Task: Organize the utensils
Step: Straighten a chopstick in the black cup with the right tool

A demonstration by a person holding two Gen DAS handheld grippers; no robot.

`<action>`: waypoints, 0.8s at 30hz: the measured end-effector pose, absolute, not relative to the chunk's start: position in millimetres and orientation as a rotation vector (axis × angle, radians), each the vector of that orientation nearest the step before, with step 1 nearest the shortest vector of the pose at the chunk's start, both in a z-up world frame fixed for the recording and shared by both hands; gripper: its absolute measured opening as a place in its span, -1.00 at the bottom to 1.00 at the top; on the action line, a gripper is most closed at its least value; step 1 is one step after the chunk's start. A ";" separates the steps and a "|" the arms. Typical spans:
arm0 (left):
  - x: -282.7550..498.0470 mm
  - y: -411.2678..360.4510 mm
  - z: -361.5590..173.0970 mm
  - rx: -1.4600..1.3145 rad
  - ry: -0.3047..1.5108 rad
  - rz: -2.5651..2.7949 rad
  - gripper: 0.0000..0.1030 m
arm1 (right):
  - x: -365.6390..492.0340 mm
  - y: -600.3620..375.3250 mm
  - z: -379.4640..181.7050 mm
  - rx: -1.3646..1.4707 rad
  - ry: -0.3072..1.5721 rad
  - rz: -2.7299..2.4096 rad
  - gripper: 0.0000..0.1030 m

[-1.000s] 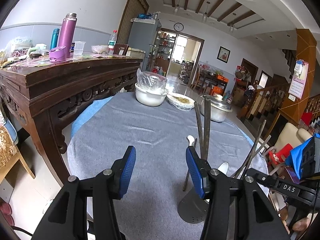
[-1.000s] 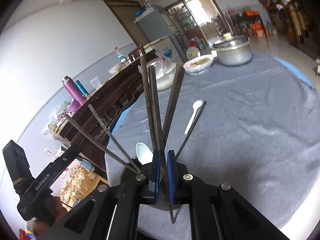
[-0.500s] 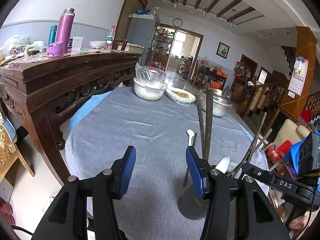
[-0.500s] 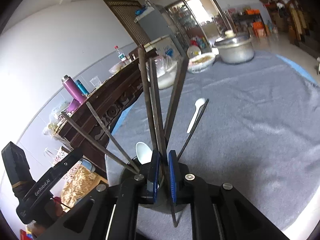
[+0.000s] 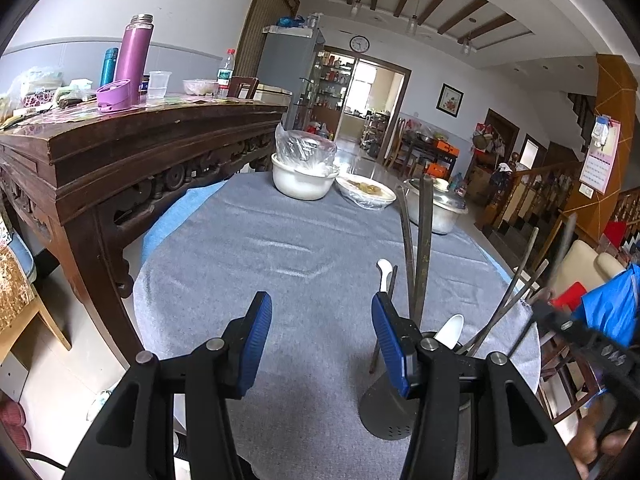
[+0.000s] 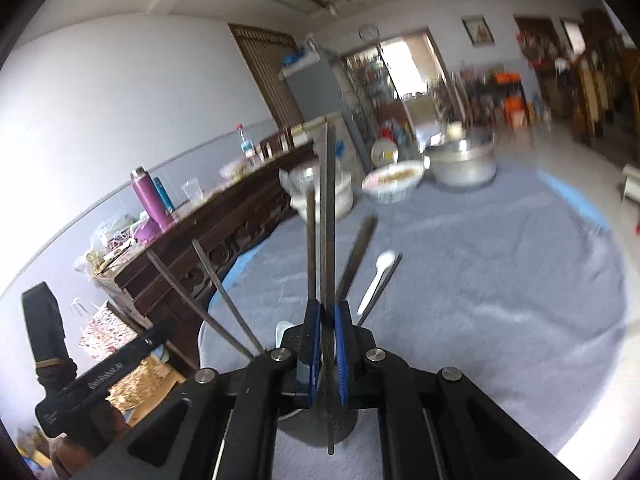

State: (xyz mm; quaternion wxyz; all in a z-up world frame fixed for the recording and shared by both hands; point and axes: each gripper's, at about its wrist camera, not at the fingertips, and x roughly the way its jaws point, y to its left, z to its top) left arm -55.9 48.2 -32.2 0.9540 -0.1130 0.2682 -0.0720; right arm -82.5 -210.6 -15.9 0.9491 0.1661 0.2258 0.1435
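A dark perforated utensil holder (image 5: pixel 386 412) stands on the grey cloth near the table's front edge, just right of my left gripper (image 5: pixel 320 320). That gripper is open, with nothing between its blue pads. Several dark chopsticks (image 5: pixel 422 248) and a white spoon (image 5: pixel 450 328) lean out of the holder. In the right wrist view my right gripper (image 6: pixel 327 320) is shut on one upright chopstick (image 6: pixel 329 220). The chopstick's lower end hangs in front of the holder (image 6: pixel 344 428). Other chopsticks fan out to both sides, and a white spoon (image 6: pixel 380 272) leans to the right.
A carved wooden sideboard (image 5: pixel 120 140) with a purple flask (image 5: pixel 136 60) borders the table on the left. At the table's far side stand a white bowl under plastic (image 5: pixel 300 184), a covered dish (image 5: pixel 366 194) and a metal pot (image 5: pixel 444 216). Chairs stand off the right edge.
My right gripper has risen with the chopstick, which now stands upright instead of leaning; the right wrist view is blurred from moving. The left gripper has stayed put and open.
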 end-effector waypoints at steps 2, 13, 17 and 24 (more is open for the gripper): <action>-55.5 48.7 -32.3 -0.234 0.547 -0.145 0.03 | -93.2 -210.9 -2.3 0.317 0.406 0.272 -0.84; -57.4 46.8 -31.3 -0.228 0.546 -0.155 0.03 | -129.4 -198.6 55.1 0.367 0.138 0.298 -0.84; -58.3 47.6 -30.3 -0.220 0.545 -0.155 0.03 | -111.2 -168.4 37.9 0.290 0.225 0.324 -0.84; -56.9 58.1 -28.6 -0.232 0.543 -0.135 0.03 | -96.2 -130.1 5.0 0.155 0.353 0.353 -0.84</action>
